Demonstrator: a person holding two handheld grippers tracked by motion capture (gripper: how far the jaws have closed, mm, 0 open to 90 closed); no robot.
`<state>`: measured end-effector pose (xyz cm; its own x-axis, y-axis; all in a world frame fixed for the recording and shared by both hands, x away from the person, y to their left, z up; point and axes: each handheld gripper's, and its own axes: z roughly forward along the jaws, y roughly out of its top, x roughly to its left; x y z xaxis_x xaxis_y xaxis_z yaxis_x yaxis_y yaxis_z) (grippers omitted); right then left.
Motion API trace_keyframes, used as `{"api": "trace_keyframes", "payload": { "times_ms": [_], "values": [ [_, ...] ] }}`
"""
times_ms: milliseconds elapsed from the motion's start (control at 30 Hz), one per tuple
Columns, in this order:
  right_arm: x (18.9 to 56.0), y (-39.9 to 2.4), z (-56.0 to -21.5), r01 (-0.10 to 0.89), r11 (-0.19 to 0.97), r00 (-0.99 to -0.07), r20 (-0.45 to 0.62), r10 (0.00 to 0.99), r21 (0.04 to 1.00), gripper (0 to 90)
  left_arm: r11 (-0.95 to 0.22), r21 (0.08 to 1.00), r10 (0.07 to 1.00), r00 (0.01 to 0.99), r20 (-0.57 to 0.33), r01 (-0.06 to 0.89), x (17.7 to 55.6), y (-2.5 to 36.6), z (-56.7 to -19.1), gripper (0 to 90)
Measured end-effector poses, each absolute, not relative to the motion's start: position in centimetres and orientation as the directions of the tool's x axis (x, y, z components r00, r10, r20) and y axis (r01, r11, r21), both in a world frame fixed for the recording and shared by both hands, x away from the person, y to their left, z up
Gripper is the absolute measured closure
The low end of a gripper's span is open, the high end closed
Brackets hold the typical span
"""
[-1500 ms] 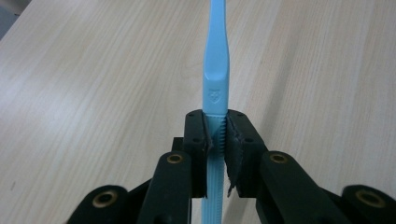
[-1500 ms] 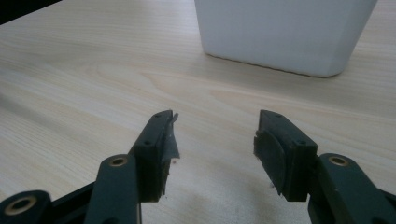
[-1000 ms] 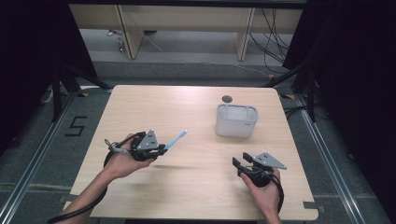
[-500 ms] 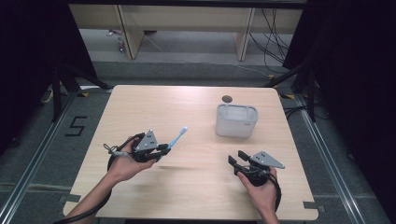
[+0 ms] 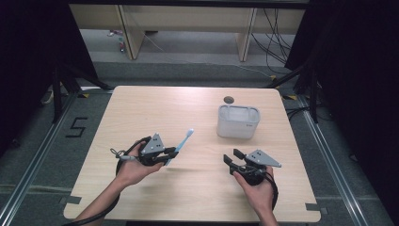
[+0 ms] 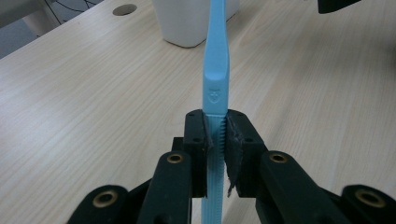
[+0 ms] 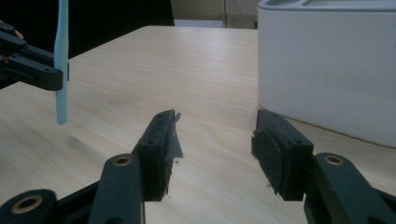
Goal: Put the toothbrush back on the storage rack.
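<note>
The worktop [image 5: 155, 108] is a light wooden board with a small round hole [image 5: 228, 100] near its far edge. A white rectangular holder [image 5: 238, 121] stands on the right half of the worktop, just in front of this hole. In the high view its top shows a rim and inner divisions.

The left gripper [image 5: 170, 153] is in the person's left hand [image 5: 133, 165], over the near left part of the worktop. Its jaws are closed on a light blue toothbrush [image 5: 181, 145]. In the left gripper view the two black jaws press on the ribbed part of the toothbrush handle [image 6: 215, 140] from both sides, and the smooth part of the handle rises out beyond them toward the white holder [image 6: 187, 21]. In the high view the brush head is the far end, pointing up and toward the holder, well apart from it. The lower end of the handle is in the air above the worktop, as the right gripper view shows [image 7: 61, 70].

The right gripper [image 5: 233, 161] is in the right hand [image 5: 256, 190], near the front right part of the worktop. Its jaws stand wide apart with nothing between them [image 7: 217, 144]. The white holder [image 7: 327, 70] is near, just beyond its right jaw.
</note>
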<state>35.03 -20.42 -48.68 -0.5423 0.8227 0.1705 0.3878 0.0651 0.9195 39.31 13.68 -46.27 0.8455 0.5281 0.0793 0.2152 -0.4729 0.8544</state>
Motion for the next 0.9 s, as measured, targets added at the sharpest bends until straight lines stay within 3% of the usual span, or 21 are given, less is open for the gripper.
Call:
{"api": "trace_keyframes", "payload": {
  "times_ms": [900],
  "values": [
    [36.0,-17.2,-46.3,0.332,0.049,-0.605,0.173,0.777,0.942,51.7,-0.391,0.901,0.546,0.836,0.062,0.189,39.4,11.8,-45.5,78.8]
  ]
}}
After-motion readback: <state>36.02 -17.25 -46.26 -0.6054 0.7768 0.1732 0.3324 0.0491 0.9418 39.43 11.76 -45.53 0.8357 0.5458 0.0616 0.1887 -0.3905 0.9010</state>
